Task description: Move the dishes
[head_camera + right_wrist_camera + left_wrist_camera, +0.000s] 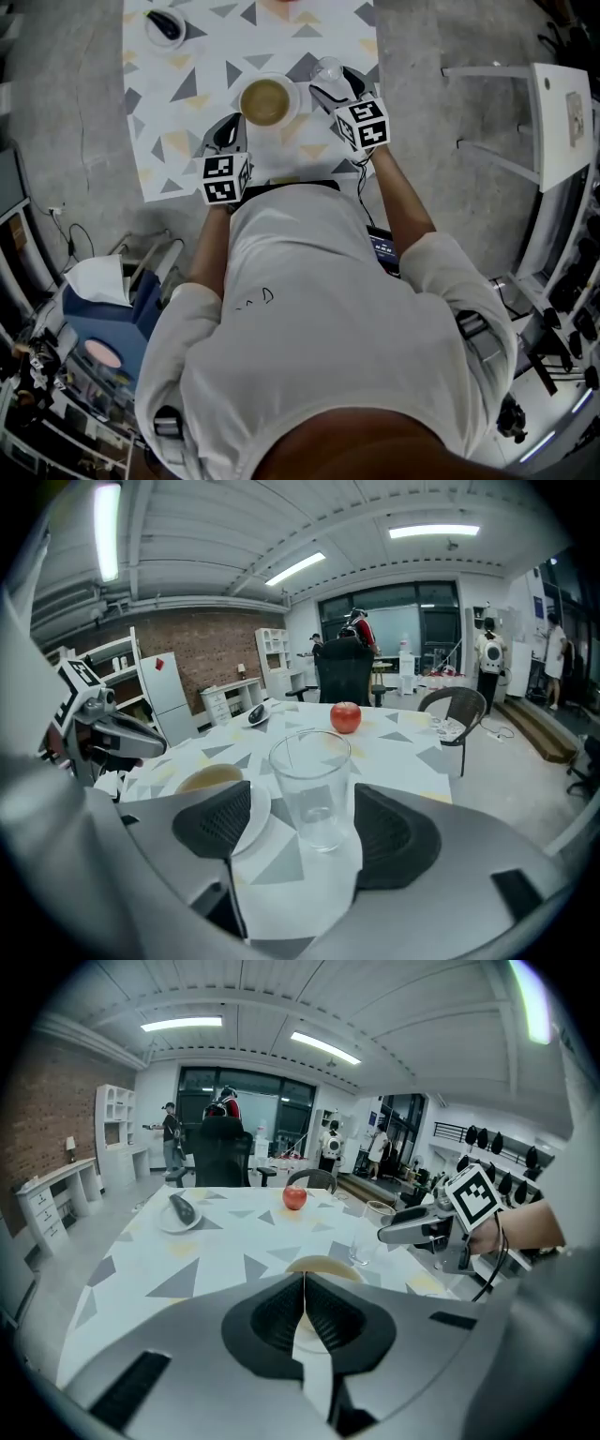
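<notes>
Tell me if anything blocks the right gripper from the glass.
Nothing visible does. The right gripper's jaws stand open with the glass upright between them, a gap showing on each side. The saucer under the bowl lies close beside the glass.

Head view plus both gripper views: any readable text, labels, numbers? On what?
No legible word or number in any view.
Left marker cube, right marker cube: square coded patterns, no letters.
Scribble on the shirt: small dark mark, unreadable.
Label on the white panel: too small to read.
</notes>
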The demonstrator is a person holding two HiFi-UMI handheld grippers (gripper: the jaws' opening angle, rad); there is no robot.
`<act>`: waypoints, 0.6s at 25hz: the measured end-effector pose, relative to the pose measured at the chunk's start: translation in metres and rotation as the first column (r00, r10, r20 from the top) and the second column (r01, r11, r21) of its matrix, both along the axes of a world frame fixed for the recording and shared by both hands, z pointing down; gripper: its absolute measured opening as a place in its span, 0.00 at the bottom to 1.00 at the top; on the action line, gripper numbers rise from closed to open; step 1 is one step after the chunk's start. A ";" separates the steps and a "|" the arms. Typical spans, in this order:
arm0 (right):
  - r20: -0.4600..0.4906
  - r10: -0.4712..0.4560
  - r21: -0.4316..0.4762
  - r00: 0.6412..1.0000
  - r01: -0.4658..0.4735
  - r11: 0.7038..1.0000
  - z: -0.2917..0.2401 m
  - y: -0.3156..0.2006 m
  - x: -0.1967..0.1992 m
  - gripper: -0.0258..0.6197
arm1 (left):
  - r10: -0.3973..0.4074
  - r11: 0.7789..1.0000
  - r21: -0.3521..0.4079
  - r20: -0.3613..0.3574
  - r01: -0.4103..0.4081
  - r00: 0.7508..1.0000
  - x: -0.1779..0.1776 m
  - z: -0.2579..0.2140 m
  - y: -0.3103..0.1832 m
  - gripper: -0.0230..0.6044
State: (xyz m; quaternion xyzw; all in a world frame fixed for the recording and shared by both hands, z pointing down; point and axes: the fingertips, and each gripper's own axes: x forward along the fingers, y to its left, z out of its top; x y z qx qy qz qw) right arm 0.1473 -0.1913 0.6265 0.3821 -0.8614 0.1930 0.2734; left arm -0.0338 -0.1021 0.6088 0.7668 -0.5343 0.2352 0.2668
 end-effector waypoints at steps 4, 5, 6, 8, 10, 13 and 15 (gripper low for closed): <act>0.041 0.086 -0.035 0.995 -0.084 0.996 -0.010 0.025 0.005 0.54 | 0.045 0.999 0.006 -0.008 -0.045 0.999 -0.006 0.001 -0.006 0.07; 0.052 0.106 -0.048 0.993 -0.103 0.994 -0.012 0.031 0.004 0.52 | 0.057 0.998 0.007 -0.011 -0.057 0.998 -0.007 0.002 -0.008 0.07; 0.061 0.124 -0.061 0.990 -0.120 0.991 -0.012 0.037 0.003 0.50 | 0.069 0.998 0.007 -0.014 -0.068 0.998 -0.008 0.003 -0.009 0.07; 0.075 0.161 -0.093 0.984 -0.154 0.984 -0.011 0.046 -0.001 0.46 | 0.094 0.996 0.007 -0.018 -0.094 0.995 -0.009 0.004 -0.010 0.07; 0.098 0.200 -0.135 0.975 -0.186 0.973 -0.009 0.053 -0.009 0.43 | 0.118 0.993 0.006 -0.022 -0.118 0.993 -0.010 0.005 -0.009 0.07; 0.117 0.238 -0.195 0.964 -0.212 0.958 -0.007 0.061 -0.024 0.40 | 0.144 0.990 0.000 -0.025 -0.144 0.989 -0.015 0.008 -0.009 0.07; 0.125 0.258 -0.240 0.958 -0.223 0.945 -0.003 0.066 -0.033 0.37 | 0.154 0.988 -0.004 -0.030 -0.154 0.988 -0.019 0.010 -0.008 0.07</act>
